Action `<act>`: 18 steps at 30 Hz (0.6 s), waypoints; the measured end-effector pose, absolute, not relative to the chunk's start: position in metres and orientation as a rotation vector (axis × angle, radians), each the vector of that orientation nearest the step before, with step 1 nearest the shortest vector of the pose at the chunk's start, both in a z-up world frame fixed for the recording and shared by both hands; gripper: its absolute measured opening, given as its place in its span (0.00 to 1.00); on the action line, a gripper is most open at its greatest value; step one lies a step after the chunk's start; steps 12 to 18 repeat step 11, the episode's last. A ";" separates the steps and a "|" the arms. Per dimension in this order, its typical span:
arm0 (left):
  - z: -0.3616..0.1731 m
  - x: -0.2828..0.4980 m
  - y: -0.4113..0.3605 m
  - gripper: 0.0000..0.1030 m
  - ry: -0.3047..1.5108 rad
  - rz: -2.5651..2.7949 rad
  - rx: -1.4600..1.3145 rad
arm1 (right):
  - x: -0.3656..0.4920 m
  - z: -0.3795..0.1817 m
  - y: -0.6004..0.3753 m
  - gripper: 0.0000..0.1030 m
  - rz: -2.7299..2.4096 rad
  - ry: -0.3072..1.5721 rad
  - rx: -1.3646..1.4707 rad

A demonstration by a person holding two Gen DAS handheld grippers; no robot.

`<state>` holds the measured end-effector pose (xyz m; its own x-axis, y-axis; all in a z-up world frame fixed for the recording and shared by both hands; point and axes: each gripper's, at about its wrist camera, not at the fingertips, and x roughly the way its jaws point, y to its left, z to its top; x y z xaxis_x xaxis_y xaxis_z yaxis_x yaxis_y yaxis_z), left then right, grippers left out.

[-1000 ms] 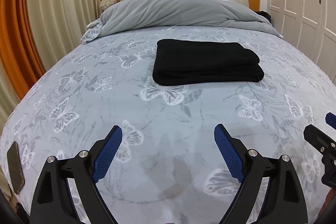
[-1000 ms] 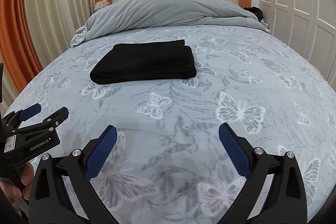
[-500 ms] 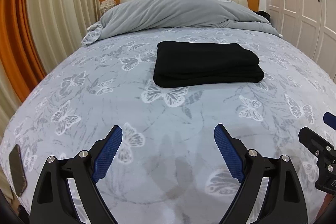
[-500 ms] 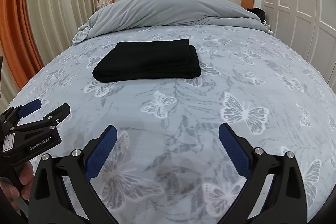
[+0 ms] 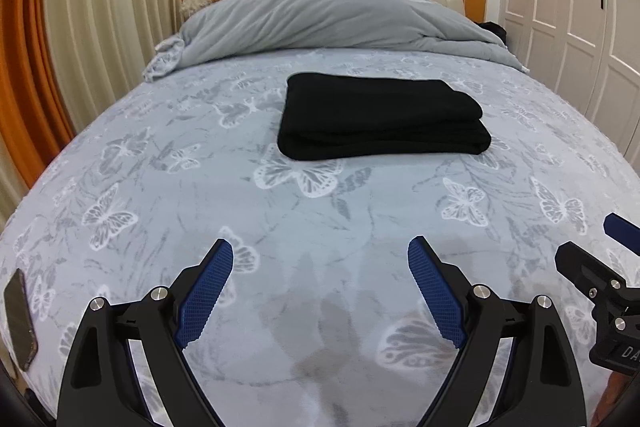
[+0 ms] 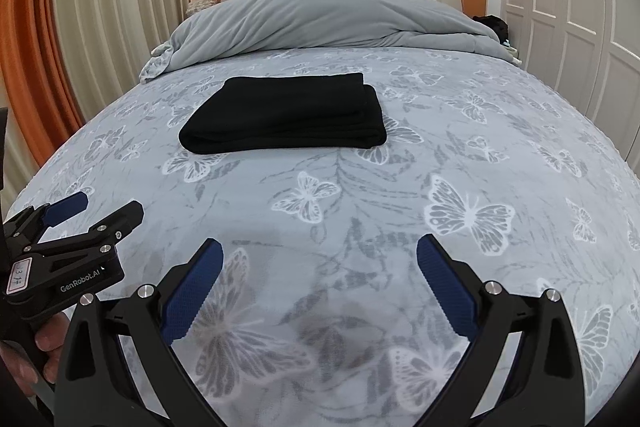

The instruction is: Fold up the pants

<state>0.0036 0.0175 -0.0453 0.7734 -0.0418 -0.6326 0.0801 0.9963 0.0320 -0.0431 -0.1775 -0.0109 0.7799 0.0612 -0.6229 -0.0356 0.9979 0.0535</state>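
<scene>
Both the left gripper (image 5: 320,263) and right gripper (image 6: 320,263) gaped wide and empty, well short of the seemingly fully folded black fabric pants (image 5: 380,119), so probably nothing remained but withdrawing.

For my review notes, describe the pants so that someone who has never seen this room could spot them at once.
Start at the bed, covered in a pale grey butterfly-print spread, with a plain grey duvet heaped by the headboard. Just in front of that duvet, mid-bed, lie the pants, folded into a flat rectangular stack. They are the only solid black item on the spread, and neither gripper touches them.
</scene>
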 end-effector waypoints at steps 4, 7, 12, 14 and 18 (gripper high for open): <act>-0.042 -0.002 0.013 0.84 0.649 -0.061 0.086 | -0.042 -0.013 -0.178 0.93 0.063 0.675 0.030; -0.041 -0.001 0.010 0.84 0.660 -0.048 0.106 | -0.042 -0.013 -0.177 0.93 0.061 0.675 0.032; -0.042 -0.001 0.009 0.84 0.659 -0.045 0.115 | -0.042 -0.013 -0.178 0.93 0.064 0.676 0.029; -0.042 -0.001 0.009 0.84 0.659 -0.045 0.115 | -0.042 -0.013 -0.178 0.93 0.064 0.676 0.029; -0.042 -0.001 0.009 0.84 0.659 -0.045 0.115 | -0.042 -0.013 -0.178 0.93 0.064 0.676 0.029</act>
